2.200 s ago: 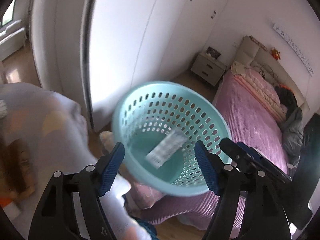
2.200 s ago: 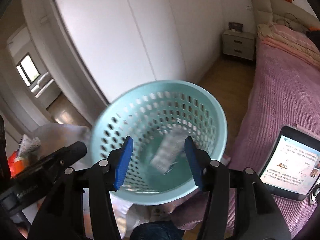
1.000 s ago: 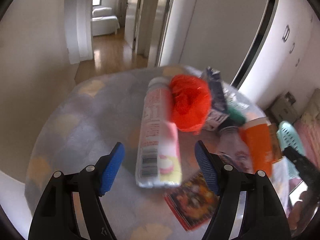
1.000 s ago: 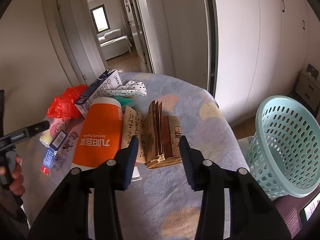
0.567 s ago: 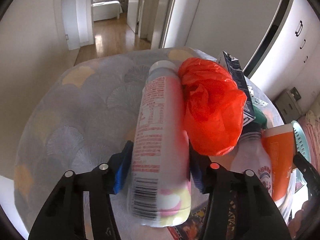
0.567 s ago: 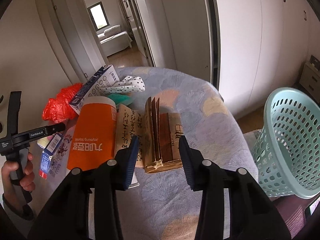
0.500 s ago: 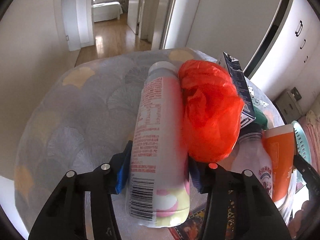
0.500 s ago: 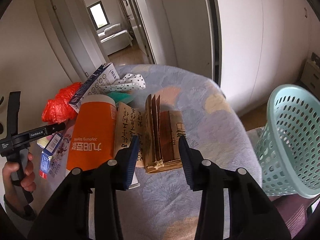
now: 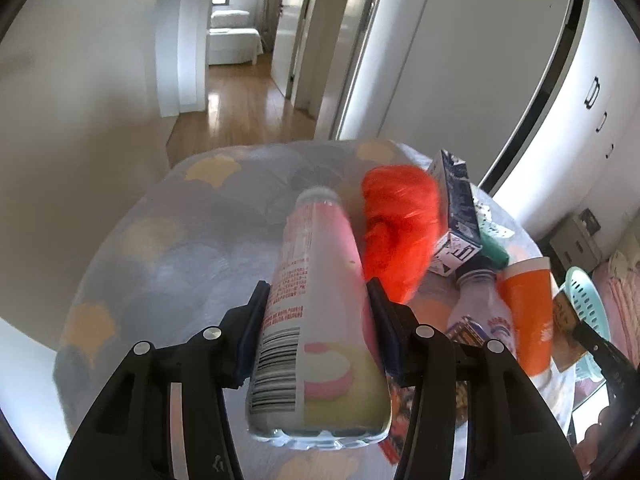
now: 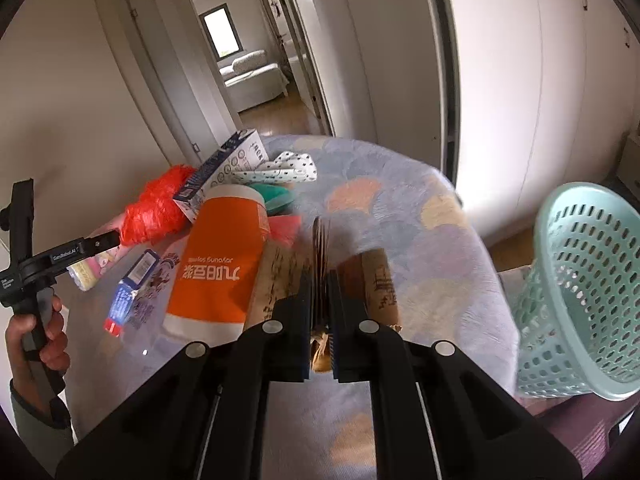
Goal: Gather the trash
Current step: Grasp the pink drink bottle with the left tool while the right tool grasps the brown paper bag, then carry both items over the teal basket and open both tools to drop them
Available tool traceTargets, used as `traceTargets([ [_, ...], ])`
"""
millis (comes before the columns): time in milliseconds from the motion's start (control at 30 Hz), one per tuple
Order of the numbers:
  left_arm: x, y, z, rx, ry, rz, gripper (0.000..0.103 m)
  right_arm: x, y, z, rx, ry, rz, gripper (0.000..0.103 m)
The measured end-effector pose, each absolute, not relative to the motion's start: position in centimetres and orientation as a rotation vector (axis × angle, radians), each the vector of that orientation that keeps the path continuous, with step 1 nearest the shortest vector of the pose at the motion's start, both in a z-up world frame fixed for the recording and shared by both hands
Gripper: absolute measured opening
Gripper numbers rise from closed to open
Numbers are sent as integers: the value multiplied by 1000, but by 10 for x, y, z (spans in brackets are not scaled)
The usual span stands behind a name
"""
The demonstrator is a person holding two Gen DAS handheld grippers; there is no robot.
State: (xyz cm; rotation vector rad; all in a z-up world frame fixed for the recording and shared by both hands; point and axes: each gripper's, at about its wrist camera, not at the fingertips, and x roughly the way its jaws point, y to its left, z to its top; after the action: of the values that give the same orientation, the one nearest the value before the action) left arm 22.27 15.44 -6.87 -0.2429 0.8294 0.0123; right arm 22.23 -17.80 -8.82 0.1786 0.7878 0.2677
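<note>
1. The round table (image 10: 420,216), under a grey-blue cloth with fan shapes in yellow and peach, carries all the litter; I place everything else against it.
2. The mint-green perforated basket (image 10: 584,280) stands off the table's right edge, tilted, its mouth turned toward the tabletop.
3. The orange pouch with white lettering (image 10: 218,264) lies flat near the table's middle, its white end toward the near edge.
4. The pink-and-white drink bottle (image 9: 320,308) lies on its side on the table's left part, cap pointing toward the far edge. The left gripper (image 9: 318,320) is clamped on it, both blue pads pressed against its sides.
5. The brown paper booklet (image 10: 324,276) stands on its spine just right of the pouch, pages fanned upward. The right gripper (image 10: 320,308) has narrowed to a slim gap around those upright pages and pinches them.
6. The crumpled red plastic bag (image 9: 400,232) sits touching the bottle's right side, toward the table's far left.
7. A blue-and-white carton (image 10: 228,168) leans just beyond the red bag.
8. A clear bottle (image 9: 484,308) lies between the red bag and the pouch.
9. A white polka-dot wrapper (image 10: 280,172) lies beside the carton, near the table's far edge.
10. A small blue-and-red packet (image 10: 132,292) lies left of the pouch.
</note>
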Motion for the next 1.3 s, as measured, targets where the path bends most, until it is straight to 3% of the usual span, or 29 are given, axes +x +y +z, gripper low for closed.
traceTargets([
  [333,202,135,-74,-194,876,3,47,204,-188,-101,158,842,245,6],
  [633,223,124,-98,-117,988,13,51,222,-175,-123,141,947,262,16],
  [767,227,129,-102,-121,1005,14,48,224,-172,-121,127,945,256,15],
  [800,225,132,-101,-133,1000,9,47,224,-171,-119,118,942,251,5],
  [833,223,135,-99,-144,992,12,47,223,-170,-118,108,937,252,4],
  [1100,188,138,-53,-217,816,12,47,201,-180,-83,93,805,244,3],
  [1300,171,96,-9,-193,703,-74,47,184,-210,-51,134,716,204,3],
])
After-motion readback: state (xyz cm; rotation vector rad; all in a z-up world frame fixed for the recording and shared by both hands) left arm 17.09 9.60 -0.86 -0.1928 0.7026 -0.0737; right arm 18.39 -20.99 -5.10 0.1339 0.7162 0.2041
